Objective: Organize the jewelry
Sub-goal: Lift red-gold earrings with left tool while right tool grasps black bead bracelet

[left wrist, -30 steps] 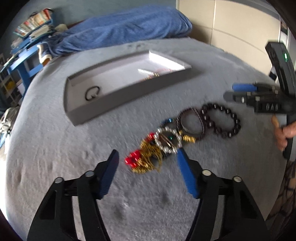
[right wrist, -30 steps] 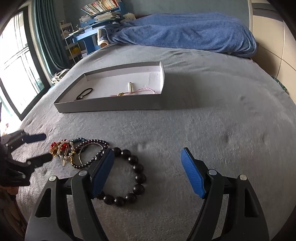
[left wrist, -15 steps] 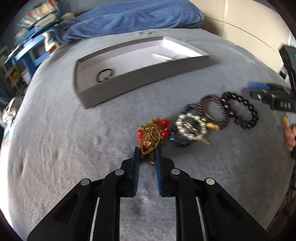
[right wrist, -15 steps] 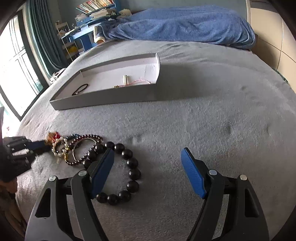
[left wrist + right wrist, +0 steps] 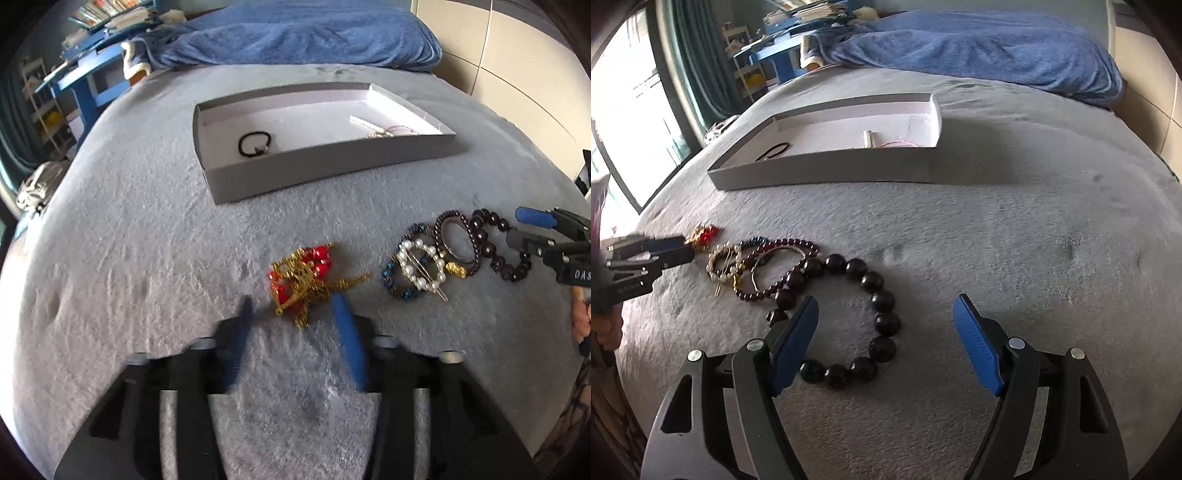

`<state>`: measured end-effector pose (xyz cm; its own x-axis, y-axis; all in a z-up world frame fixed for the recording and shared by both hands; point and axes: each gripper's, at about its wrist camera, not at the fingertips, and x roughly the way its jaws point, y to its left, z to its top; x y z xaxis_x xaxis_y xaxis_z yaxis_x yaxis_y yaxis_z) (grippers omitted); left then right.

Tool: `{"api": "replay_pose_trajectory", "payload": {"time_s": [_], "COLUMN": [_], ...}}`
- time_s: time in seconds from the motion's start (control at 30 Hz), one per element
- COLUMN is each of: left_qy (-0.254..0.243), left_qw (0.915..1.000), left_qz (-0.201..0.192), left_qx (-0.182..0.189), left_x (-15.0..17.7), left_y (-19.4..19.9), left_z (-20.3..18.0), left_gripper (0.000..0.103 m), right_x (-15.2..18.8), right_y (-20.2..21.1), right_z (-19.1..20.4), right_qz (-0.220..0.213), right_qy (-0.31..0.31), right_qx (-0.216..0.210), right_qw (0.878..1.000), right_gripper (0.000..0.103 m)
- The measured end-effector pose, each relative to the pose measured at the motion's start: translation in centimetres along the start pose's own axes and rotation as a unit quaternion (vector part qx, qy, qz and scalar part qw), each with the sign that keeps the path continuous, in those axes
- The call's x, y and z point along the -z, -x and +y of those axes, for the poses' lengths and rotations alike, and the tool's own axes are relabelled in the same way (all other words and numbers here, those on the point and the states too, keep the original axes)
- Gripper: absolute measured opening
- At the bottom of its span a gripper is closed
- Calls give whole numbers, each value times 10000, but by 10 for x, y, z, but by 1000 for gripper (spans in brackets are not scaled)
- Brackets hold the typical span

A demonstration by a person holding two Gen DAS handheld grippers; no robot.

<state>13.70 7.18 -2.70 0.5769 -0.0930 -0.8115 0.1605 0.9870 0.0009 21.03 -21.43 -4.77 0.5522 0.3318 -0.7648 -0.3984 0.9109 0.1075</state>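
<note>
The left gripper [image 5: 295, 317] is opening at this moment; its blue pads are blurred and stand apart, one on each side of the near end of the red and gold ornament [image 5: 304, 275]. The pads do not press on it, so the ornament lies free on the grey blanket [image 5: 147, 258], only partly between the jaws. The right gripper [image 5: 886, 325] is released and wide open. It hovers over the big dark bead bracelet [image 5: 864, 317], with its left pad just above the near beads, and it holds nothing.

Beside the ornament, a little apart, lies a small heap: a pearl hair clip [image 5: 423, 267], a blue bead bracelet [image 5: 391, 273] under it and a thin dark red bracelet [image 5: 456, 242], all overlapping. The big bead bracelet touches this heap on its far side. Behind everything stands the shallow grey box [image 5: 332, 162], which already contains a black hair tie [image 5: 255, 144] and some small pieces at its right end that I cannot identify.

I think the risk is in the ornament itself. Its gold chains are thin and tangled, so a grip on one loose strand could slip or let the rest hang and swing. The soft blanket can also catch the chains or get pinched by the pads. On the right side, lifting the big bracelet could drag the thin one along.
</note>
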Motion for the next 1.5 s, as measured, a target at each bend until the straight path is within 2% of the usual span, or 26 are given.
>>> {"api": "replay_pose_trajectory", "payload": {"time_s": [0.07, 0.17, 0.23, 0.47, 0.53, 0.57, 0.6, 0.67, 0.73, 0.83, 1.03, 1.27, 1.5], "left_qy": [36, 42, 58, 204, 256, 277, 275, 221, 177, 193, 268, 270, 512], "left_qw": [10000, 10000, 9999, 9997, 9996, 9995, 9993, 9994, 9994, 9987, 9975, 9958, 9917], "left_qz": [-26, -54, -76, -57, -25, -14, -2, -24, -100, -242, -396, -564, -856], "left_qx": [42, 37, 67, 87, 127, 161, 245, 281, 295, 396, 527, 673, 807], "left_x": [-2, -5, -6, -9, -9, -9, -9, -8, -8, -9, -13, -18, -24], "left_y": [-1, -3, -4, -12, -15, -15, -14, -11, -6, 3, 13, 21, 33], "left_z": [0, 0, 0, 5, 6, 7, 7, 5, 4, 4, 7, 6, 15], "left_gripper": [57, 57, 57, 57, 49, 37, 32, 20, 19, 11, 11, 11, 10], "right_x": [-1, -2, -2, -2, -1, -1, -1, -1, -1, -4, -11, -16, -24], "right_y": [-3, -5, -8, -15, -16, -16, -16, -15, -14, -8, 5, 9, 19], "right_z": [0, -1, -2, -1, 1, 2, 2, 2, 0, -1, -1, 1, 2], "right_qz": [29, 62, 102, 207, 214, 214, 213, 198, 167, 55, -212, -320, -541], "right_qy": [39, -3, -37, 31, 95, 122, 134, 141, 105, 45, -54, -88, -164], "right_qx": [59, 117, 180, 323, 314, 298, 274, 232, 197, 186, 102, 33, -61], "right_qw": [10000, 9999, 9998, 9993, 9992, 9993, 9993, 9994, 9996, 9998, 9997, 9994, 9984], "right_gripper": [74, 63, 52, 40, 27, 22, 16, 15, 14, 14, 14, 14, 14]}}
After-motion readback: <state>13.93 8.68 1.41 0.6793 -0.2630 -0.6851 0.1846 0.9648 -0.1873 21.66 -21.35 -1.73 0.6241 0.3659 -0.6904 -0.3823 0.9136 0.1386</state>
